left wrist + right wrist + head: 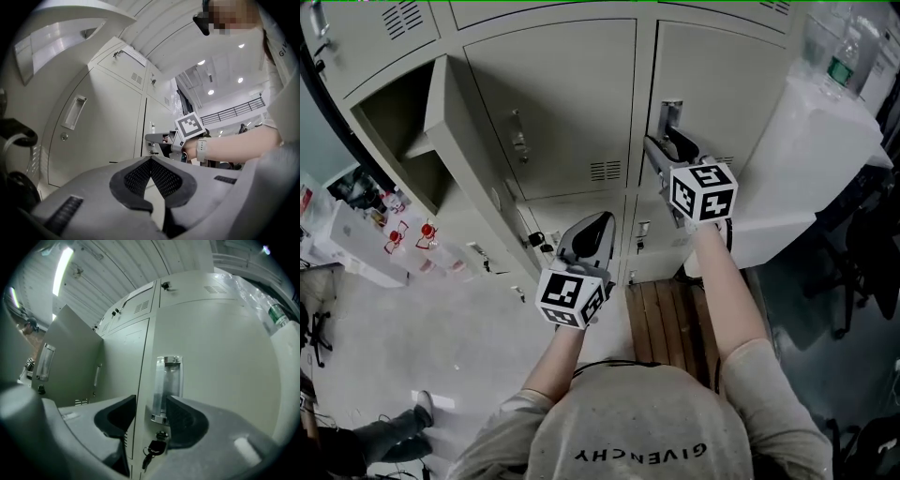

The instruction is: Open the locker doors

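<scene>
The right gripper (151,414) faces the recessed handle (168,383) of the closed right locker door (220,357), jaws wide and empty. The left gripper (151,164) is closed on nothing. The left locker door (455,159) stands open.

Beige left locker door (467,183) swung open, middle door (558,98) and right door (727,84) shut

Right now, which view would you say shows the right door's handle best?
The right gripper view: the handle shows close, ahead of the right gripper's open jaws. The head view shows only its top; the left gripper view, almost nothing.
</scene>
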Demonstrator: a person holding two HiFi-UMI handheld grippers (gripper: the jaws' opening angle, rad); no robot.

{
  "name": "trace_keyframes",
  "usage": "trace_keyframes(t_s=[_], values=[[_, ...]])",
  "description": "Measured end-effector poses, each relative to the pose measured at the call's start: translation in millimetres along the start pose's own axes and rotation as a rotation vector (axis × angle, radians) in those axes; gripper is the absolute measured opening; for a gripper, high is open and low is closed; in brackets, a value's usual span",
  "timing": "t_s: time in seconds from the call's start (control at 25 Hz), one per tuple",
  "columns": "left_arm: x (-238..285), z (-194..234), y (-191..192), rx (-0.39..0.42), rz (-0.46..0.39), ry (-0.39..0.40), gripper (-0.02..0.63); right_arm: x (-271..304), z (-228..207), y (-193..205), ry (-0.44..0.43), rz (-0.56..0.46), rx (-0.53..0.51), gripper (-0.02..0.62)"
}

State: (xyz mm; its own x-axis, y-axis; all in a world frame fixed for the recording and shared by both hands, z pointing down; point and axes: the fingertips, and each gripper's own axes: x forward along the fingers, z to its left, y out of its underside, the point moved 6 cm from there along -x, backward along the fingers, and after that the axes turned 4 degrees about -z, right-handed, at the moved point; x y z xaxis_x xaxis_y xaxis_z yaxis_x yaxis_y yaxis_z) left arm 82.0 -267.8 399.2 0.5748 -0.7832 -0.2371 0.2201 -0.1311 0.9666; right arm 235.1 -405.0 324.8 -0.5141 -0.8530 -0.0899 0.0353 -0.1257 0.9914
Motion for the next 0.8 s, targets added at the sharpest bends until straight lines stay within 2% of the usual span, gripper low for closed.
trace_keyframes(t_s=[0.4,0.8], values=[[-4,2,-7,0.028,0.009,-0.070,-0.002,7,2,-2,-0.039,-0.014,0.057,0.190],[-18,-7,-19,0.016,0.021,-0.147,-0.002,-41,10,-8,-0.085,-0.017,0.046,0.190]])
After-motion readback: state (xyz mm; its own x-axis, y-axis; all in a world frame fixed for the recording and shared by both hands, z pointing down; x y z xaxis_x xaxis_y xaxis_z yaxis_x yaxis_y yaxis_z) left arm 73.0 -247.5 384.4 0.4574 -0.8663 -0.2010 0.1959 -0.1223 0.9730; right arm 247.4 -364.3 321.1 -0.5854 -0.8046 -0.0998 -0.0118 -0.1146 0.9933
